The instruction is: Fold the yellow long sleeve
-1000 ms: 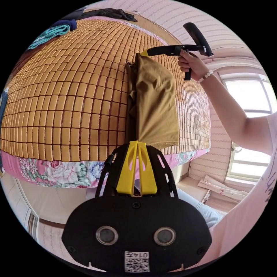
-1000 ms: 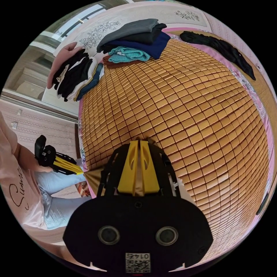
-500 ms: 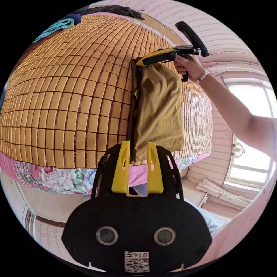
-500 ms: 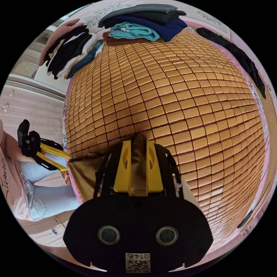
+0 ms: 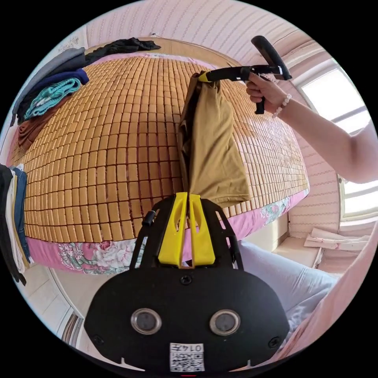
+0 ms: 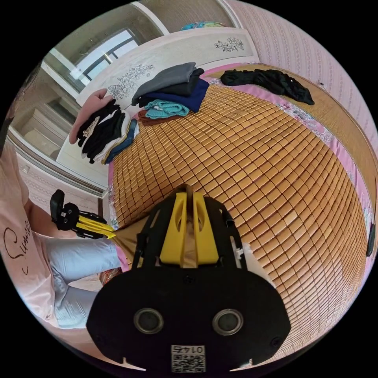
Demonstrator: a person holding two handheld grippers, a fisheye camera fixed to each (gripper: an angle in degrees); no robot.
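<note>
Grippers both pinching the yellow long sleeve (image 5: 214,145): left gripper (image 5: 188,195) near end, right gripper (image 5: 204,76) far end, over the mat (image 5: 106,149).

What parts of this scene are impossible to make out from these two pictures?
- Yellow long sleeve, left gripper view: sleeves and collar lost inside its own folds.
- Same garment, right gripper view: mostly behind the right gripper.
- Folded clothes stack, left gripper view: cut off by the picture edge.
- Floor under the bed: hidden by it.
</note>
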